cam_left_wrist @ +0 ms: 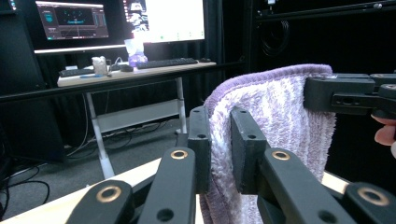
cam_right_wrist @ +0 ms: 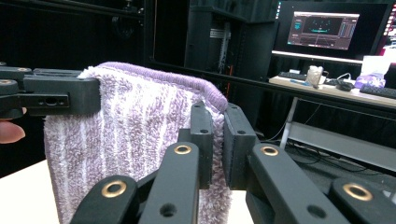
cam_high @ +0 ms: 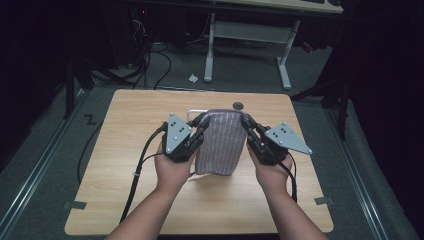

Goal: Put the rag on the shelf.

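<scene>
A purple-and-white striped towel (cam_high: 220, 142) hangs lifted above the middle of the wooden table (cam_high: 125, 165), held up by its two top corners. My left gripper (cam_high: 201, 121) is shut on the towel's left top corner; the fluffy towel (cam_left_wrist: 275, 112) is pinched between its black jaws. My right gripper (cam_high: 246, 121) is shut on the right top corner, the towel (cam_right_wrist: 130, 130) hanging down past its jaws. Each gripper view also shows the other gripper clamped on the far corner of the towel's top edge. The towel's lower end reaches the table.
A white handle-like object (cam_high: 196, 112) and a small dark round object (cam_high: 238, 105) lie on the table behind the towel. Beyond the table stands a white-legged desk (cam_high: 247, 37) with monitors (cam_left_wrist: 163, 18) and keyboards; cables run over the floor.
</scene>
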`<state>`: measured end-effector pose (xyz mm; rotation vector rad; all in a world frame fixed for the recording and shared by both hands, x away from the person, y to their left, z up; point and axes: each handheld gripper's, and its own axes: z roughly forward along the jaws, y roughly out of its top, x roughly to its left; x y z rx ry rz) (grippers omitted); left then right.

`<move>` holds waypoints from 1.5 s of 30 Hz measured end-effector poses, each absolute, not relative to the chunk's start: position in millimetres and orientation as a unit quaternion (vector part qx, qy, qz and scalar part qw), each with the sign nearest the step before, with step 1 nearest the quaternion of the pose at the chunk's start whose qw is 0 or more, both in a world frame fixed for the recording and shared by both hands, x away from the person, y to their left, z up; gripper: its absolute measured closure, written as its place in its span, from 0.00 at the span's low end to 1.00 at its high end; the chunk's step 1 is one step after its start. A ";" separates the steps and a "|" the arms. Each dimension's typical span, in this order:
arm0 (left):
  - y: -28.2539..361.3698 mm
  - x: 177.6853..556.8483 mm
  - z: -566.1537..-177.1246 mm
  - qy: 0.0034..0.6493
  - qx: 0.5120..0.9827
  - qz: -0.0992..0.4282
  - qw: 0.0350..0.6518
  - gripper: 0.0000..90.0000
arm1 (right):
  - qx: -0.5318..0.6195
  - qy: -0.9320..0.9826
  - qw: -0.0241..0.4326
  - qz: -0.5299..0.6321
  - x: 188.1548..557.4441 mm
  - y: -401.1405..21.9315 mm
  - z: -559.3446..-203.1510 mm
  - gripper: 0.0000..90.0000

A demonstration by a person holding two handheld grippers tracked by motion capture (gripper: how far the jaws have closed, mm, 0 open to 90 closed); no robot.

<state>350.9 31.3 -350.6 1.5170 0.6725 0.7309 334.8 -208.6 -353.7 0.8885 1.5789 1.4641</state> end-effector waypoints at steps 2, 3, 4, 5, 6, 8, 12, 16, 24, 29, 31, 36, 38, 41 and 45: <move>31.0 351.7 -348.3 0.291 0.659 0.317 0.617 0.89 | 0.350 0.622 0.396 0.578 335.4 -208.9 -351.6 0.94; 31.0 351.7 -348.3 0.291 0.659 0.317 0.617 0.89 | 0.350 0.621 0.396 0.578 335.8 -209.2 -350.4 0.94; 30.7 352.4 -345.6 0.290 0.657 0.318 0.619 0.89 | 0.351 0.621 0.396 0.579 336.2 -209.2 -349.3 0.94; 30.6 353.0 -344.1 0.289 0.658 0.319 0.619 0.89 | 0.351 0.620 0.395 0.580 336.6 -209.2 -348.0 0.94; 30.3 353.7 -342.7 0.289 0.657 0.317 0.620 0.89 | 0.350 0.619 0.395 0.581 337.2 -209.5 -346.8 0.94; 30.8 356.2 -340.3 0.290 0.658 0.316 0.618 0.89 | 0.352 0.618 0.393 0.583 338.4 -209.4 -344.4 0.94; 32.3 363.7 -338.8 0.299 0.658 0.304 0.620 0.89 | 0.351 0.618 0.394 0.583 342.5 -208.7 -340.3 0.94; 32.7 369.8 -335.0 0.299 0.661 0.310 0.615 0.89 | 0.352 0.617 0.394 0.583 348.7 -206.5 -337.3 0.94; 34.3 395.1 -327.3 0.299 0.669 0.306 0.608 0.89 | 0.365 0.614 0.389 0.582 372.4 -204.2 -329.1 0.95; 34.6 410.5 -325.1 0.304 0.666 0.312 0.606 0.89 | 0.374 0.612 0.384 0.581 390.6 -201.4 -325.8 0.95; 34.3 417.9 -325.3 0.303 0.666 0.316 0.604 0.89 | 0.377 0.612 0.381 0.582 397.6 -201.1 -325.5 0.95; 38.8 437.7 -328.4 0.311 0.662 0.316 0.604 0.88 | 0.378 0.612 0.372 0.587 415.4 -200.3 -327.0 0.95; 39.9 443.8 -327.9 0.314 0.662 0.320 0.601 0.88 | 0.375 0.615 0.374 0.585 420.9 -198.9 -326.5 0.95; 41.2 448.4 -327.1 0.318 0.660 0.319 0.601 0.88 | 0.376 0.616 0.371 0.585 426.3 -196.5 -325.7 0.95; 44.7 453.1 -325.3 0.325 0.662 0.323 0.593 0.88 | 0.380 0.618 0.362 0.585 436.7 -192.5 -327.5 0.95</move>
